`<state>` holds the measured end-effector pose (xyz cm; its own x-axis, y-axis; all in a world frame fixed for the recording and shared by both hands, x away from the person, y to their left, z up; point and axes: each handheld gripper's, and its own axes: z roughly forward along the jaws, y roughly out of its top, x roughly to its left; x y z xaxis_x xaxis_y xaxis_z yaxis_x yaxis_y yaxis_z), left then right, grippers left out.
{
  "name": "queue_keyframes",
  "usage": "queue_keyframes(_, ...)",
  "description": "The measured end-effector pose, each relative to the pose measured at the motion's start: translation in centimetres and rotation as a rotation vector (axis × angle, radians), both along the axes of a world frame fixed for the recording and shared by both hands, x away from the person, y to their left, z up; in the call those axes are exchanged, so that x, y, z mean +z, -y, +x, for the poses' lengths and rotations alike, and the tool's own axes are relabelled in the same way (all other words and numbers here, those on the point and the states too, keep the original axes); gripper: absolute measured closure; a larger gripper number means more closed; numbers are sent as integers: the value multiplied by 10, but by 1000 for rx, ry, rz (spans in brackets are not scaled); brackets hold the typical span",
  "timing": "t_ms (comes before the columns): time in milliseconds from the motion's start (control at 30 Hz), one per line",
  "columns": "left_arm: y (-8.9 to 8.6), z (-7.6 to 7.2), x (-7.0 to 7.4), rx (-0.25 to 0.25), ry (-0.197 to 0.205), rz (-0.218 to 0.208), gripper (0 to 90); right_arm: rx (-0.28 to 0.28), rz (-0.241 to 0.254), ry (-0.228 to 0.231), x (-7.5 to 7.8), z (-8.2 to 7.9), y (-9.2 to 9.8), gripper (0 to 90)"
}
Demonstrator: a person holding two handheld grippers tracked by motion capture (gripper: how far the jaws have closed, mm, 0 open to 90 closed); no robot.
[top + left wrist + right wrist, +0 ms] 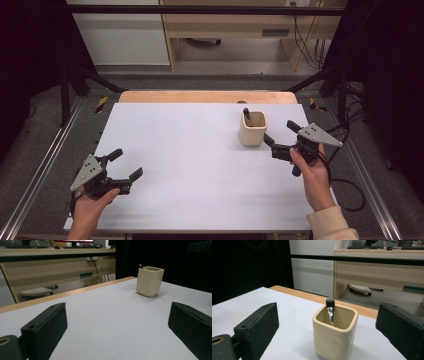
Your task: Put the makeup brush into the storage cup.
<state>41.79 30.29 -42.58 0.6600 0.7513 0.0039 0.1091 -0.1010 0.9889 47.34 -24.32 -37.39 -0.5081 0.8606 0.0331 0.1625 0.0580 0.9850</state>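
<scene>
A cream square cup [253,129] stands upright on the white table [190,165], right of centre. A makeup brush [246,115] with a dark tuft leans inside it, bristles up. My right gripper [281,134] is open just right of the cup, with nothing between its jaws. In the right gripper view the cup [335,335] and the brush [330,308] sit close ahead between the two jaws. My left gripper [126,163] is open and empty near the table's front left, far from the cup [149,281].
A wooden strip [207,96] edges the table's far side. Metal rails [40,170] run along both sides. A desk [240,25] stands beyond the table, with cables [315,50] hanging at its right.
</scene>
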Motion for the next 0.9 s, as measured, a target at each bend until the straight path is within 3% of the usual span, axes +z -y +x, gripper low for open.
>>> queue_keyframes(467,0,-1,1,-11,12,-2,11,-19,-6,16,-8,-14,13,47)
queue_keyframes(700,-1,-1,1,-13,13,1,11,-37,32,19,-12,-24,22,44)
queue_keyframes(900,-2,-1,1,-12,14,-8,10,-49,32,22,-21,-34,29,45)
